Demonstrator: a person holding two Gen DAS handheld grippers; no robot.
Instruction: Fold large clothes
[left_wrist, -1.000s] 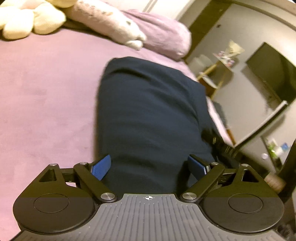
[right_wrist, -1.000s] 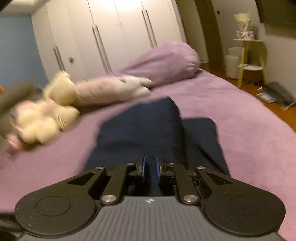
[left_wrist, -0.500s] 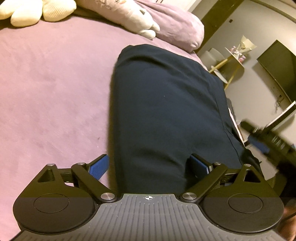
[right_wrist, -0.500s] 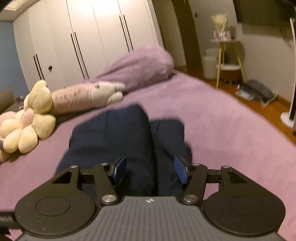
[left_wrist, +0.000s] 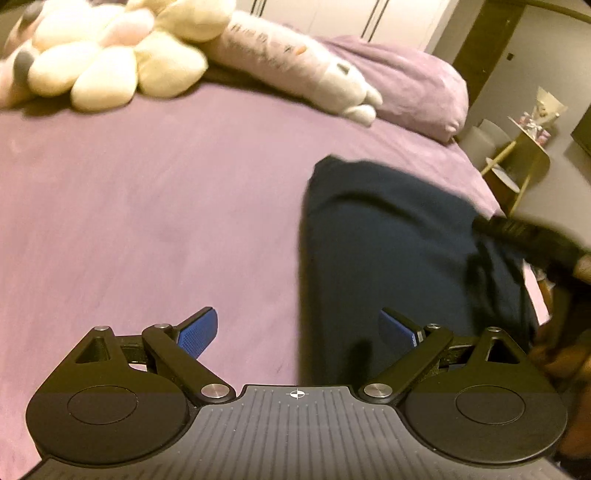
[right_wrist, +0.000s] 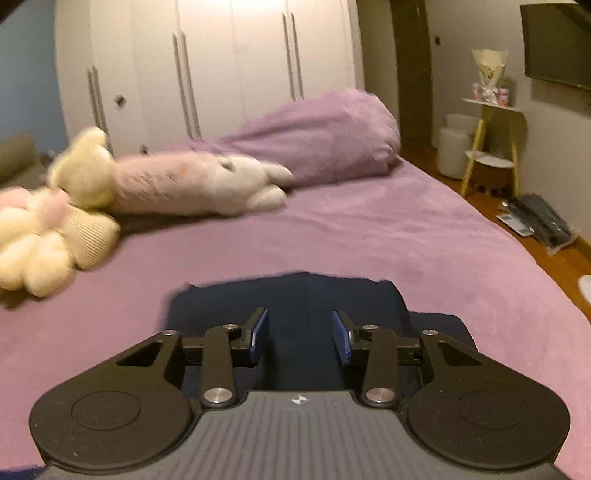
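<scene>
Blue-padded, the left hand-held gripper (left_wrist: 297, 328) is spread wide and holds nothing; the right hand-held gripper (right_wrist: 300, 336) is moderately parted, also holding nothing. Just beyond both lies the navy garment (right_wrist: 295, 295), folded into a long strip on the purple bed (left_wrist: 147, 221). It looks soft and limp, likely light; take it at a near corner.

Both tongs (left_wrist: 298, 330) (right_wrist: 300, 336) agape, empty.
</scene>
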